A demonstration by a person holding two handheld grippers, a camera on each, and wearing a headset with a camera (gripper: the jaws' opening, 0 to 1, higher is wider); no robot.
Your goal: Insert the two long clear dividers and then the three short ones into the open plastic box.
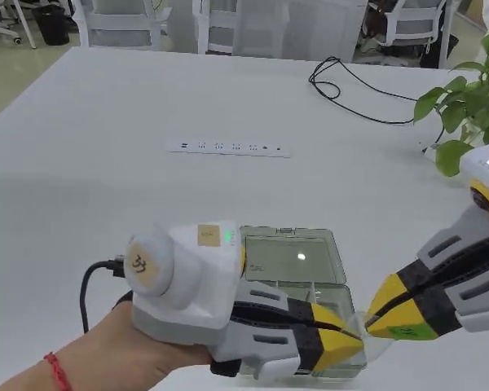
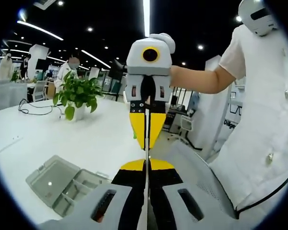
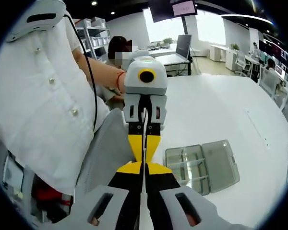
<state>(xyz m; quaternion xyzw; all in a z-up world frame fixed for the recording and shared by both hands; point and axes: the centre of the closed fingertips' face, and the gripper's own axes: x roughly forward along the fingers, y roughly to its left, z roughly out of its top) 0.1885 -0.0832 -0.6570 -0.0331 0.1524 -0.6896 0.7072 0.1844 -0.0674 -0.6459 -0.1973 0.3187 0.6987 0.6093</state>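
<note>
The open clear plastic box [image 1: 336,259] lies on the white table with its lid folded back; clear dividers stand in its tray. It also lies low and left in the left gripper view [image 2: 47,178] and to the right in the right gripper view [image 3: 225,163]. Over the box's near right corner, my left gripper [image 1: 360,342] and right gripper [image 1: 368,322] meet tip to tip. Both are shut on a thin clear divider [image 1: 380,345], seen edge-on as a line [image 2: 146,154] between the facing yellow tips. In the left gripper view my own jaws [image 2: 146,165] face the right gripper [image 2: 146,143].
A white power strip [image 1: 228,147] lies at mid table, and a black cable [image 1: 342,81] loops at the far right. A potted plant [image 1: 464,106] stands at the right edge. Office chairs line the far side. The person's white shirt [image 3: 38,96] is close behind the grippers.
</note>
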